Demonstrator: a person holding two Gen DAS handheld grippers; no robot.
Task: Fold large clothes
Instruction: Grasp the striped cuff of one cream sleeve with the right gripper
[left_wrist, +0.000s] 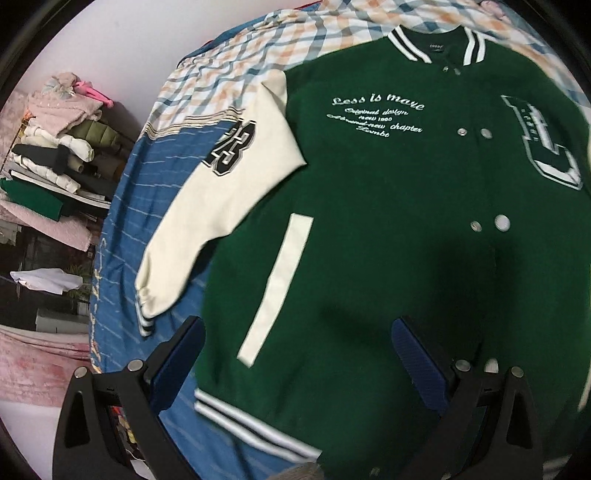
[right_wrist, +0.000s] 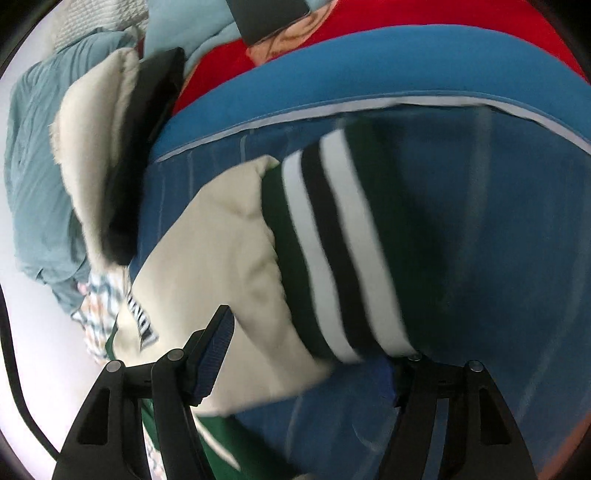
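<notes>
Ribbed striped cuff of cream sleeve between right claw.

Bed with blue striped sheet; a checked blanket covers the far end. Green varsity jacket lies flat, front up, collar on the blanket, cream sleeves resting on the sheet. Right view: striped cuff on the blue sheet.
</notes>
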